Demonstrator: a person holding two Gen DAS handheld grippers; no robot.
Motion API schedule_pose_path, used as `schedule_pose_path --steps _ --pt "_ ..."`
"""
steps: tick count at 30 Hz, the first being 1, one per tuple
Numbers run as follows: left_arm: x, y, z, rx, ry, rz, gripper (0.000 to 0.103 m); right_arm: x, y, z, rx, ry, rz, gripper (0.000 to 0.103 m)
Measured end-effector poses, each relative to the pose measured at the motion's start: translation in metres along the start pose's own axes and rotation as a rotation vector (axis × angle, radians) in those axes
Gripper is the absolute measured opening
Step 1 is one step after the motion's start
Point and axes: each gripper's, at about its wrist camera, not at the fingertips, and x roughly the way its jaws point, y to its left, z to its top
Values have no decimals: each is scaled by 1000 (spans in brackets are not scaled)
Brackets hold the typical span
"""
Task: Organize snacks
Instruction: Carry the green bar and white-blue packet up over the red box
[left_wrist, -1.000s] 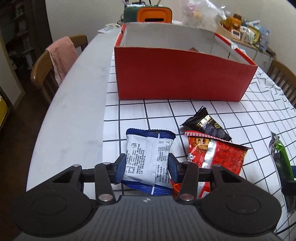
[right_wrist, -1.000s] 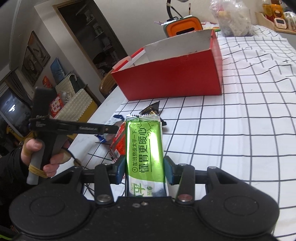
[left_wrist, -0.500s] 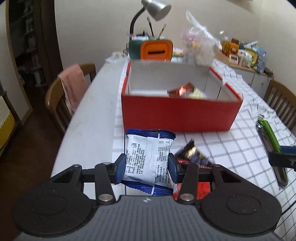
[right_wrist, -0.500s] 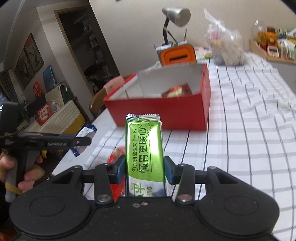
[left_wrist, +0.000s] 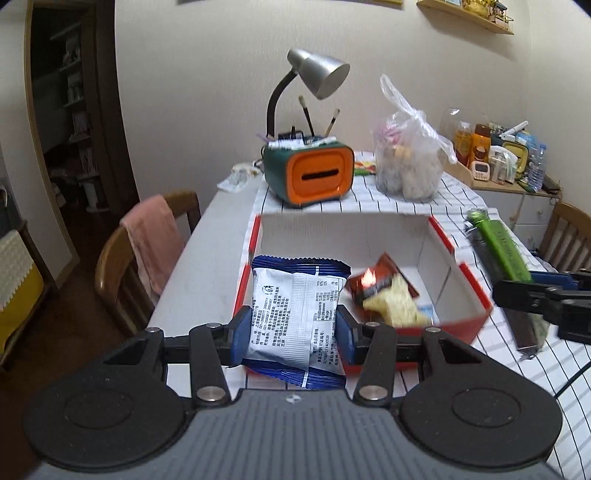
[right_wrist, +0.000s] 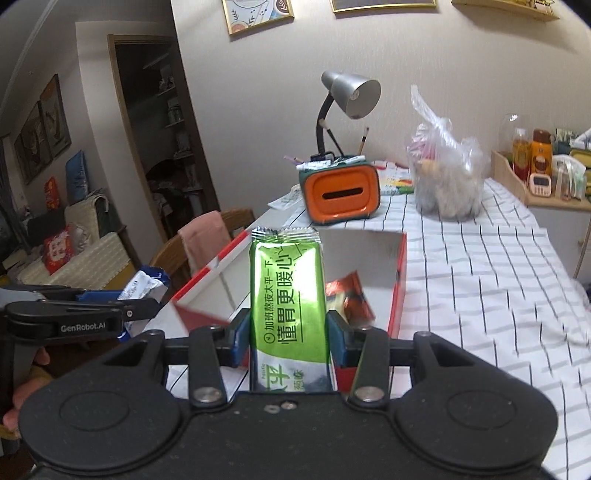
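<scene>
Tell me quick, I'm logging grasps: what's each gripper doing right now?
Left gripper: closed on the blue packet.
Right gripper: closed on the green packet.

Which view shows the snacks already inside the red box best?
The left wrist view: it looks down into the red box, showing a red packet and a yellow snack. In the right wrist view the held green packet hides most of them.
</scene>
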Motion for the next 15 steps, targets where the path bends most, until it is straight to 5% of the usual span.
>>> schedule_pose_path --steps 15 --pt "88 -24 29 40 37 35 46 97 -34 33 -57 46 -95 42"
